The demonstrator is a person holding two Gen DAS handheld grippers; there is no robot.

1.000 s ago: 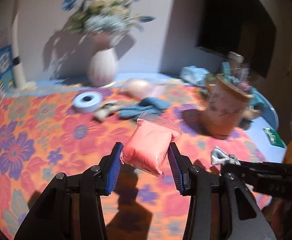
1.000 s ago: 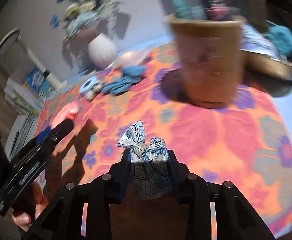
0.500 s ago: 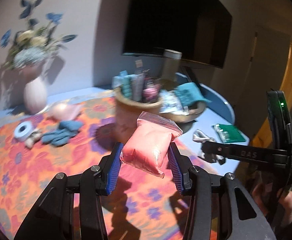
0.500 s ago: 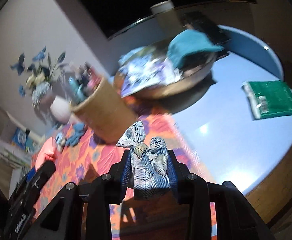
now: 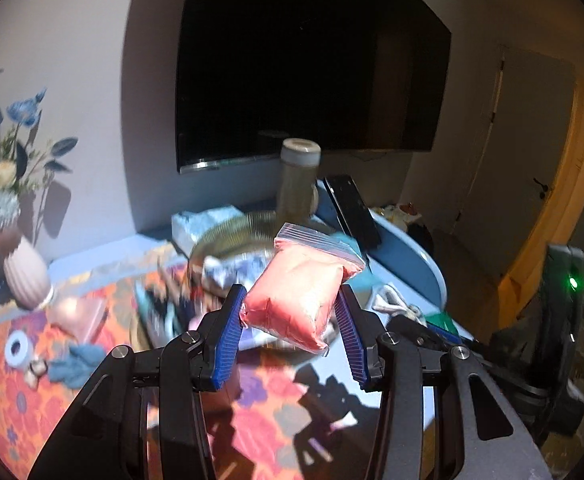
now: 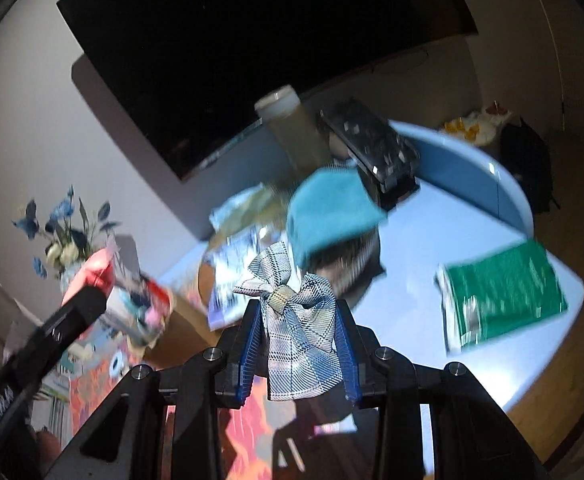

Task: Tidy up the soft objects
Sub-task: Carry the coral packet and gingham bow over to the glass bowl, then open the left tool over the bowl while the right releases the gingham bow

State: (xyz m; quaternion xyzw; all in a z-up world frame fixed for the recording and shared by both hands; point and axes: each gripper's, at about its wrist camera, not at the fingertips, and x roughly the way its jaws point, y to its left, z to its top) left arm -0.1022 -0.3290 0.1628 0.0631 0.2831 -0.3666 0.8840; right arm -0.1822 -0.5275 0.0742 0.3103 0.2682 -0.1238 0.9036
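Our left gripper (image 5: 290, 330) is clamped on the pink zip bag (image 5: 297, 294), held up over the shallow bowl (image 5: 228, 236). Our right gripper (image 6: 297, 346) is pinching the plaid bow (image 6: 295, 320) in the air above the blue table (image 6: 411, 276), a green packet (image 6: 507, 292) just beyond.

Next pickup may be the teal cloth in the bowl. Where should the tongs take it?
Grip the teal cloth at its raised near edge, coming from above. It lies draped over the bowl, folded, with that edge lifted clear. Both tongs are full now.
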